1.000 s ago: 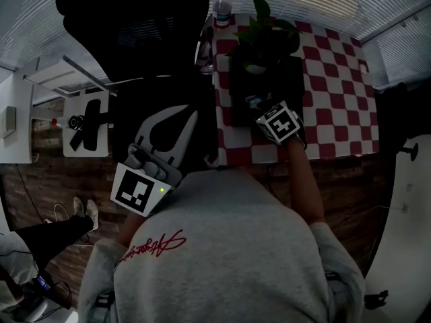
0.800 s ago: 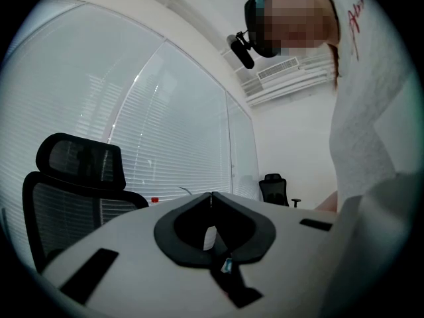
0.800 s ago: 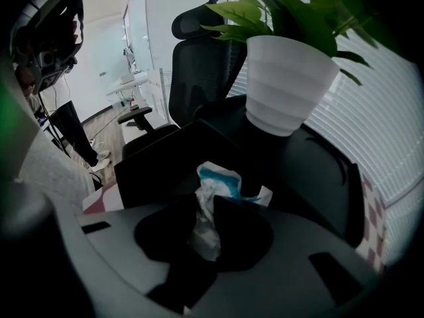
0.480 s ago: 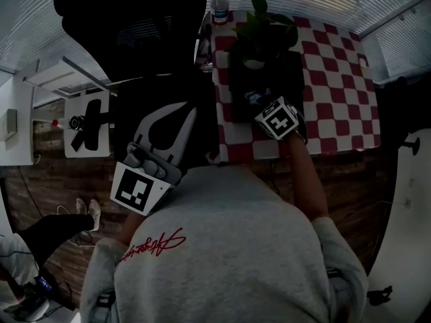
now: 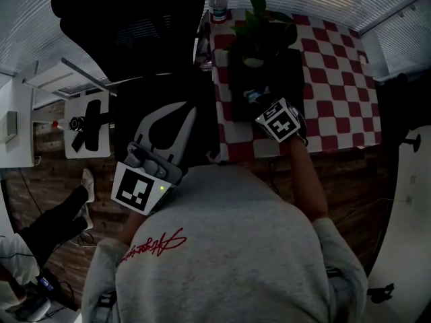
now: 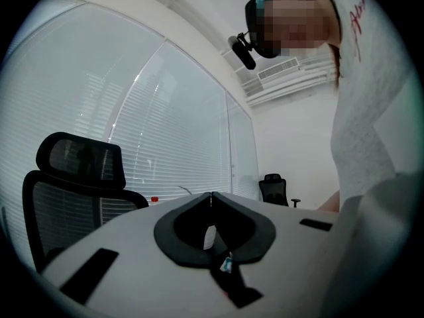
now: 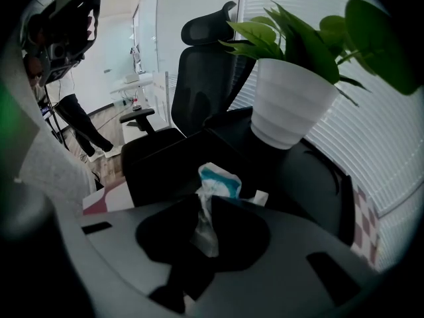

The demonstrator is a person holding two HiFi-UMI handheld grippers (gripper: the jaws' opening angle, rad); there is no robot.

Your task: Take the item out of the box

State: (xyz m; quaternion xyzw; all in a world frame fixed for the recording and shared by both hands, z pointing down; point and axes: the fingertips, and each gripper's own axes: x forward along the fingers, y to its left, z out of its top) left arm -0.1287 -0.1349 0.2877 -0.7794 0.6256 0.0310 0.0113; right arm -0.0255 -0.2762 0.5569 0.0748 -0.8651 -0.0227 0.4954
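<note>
A black box (image 5: 296, 79) stands on the checkered table, its near wall (image 7: 165, 171) close in front in the right gripper view. A white and teal packet (image 7: 218, 181) sticks up from inside it. My right gripper (image 7: 204, 199) reaches down into the box (image 5: 277, 120). Its jaws have just been closing, and they now pinch the packet's lower end. My left gripper (image 6: 211, 195) hangs level off the table's left side (image 5: 194, 113), jaws shut with nothing held.
A green plant in a white pot (image 7: 291, 105) stands at the box's far end (image 5: 266, 29). A red-capped bottle (image 5: 217, 2) sits at the table's far edge. A black office chair (image 5: 128, 25) is left of the table. A person's legs (image 5: 54, 221) show at far left.
Both grippers stay almost where they were. The legs at the far left have stepped upward in the view.
</note>
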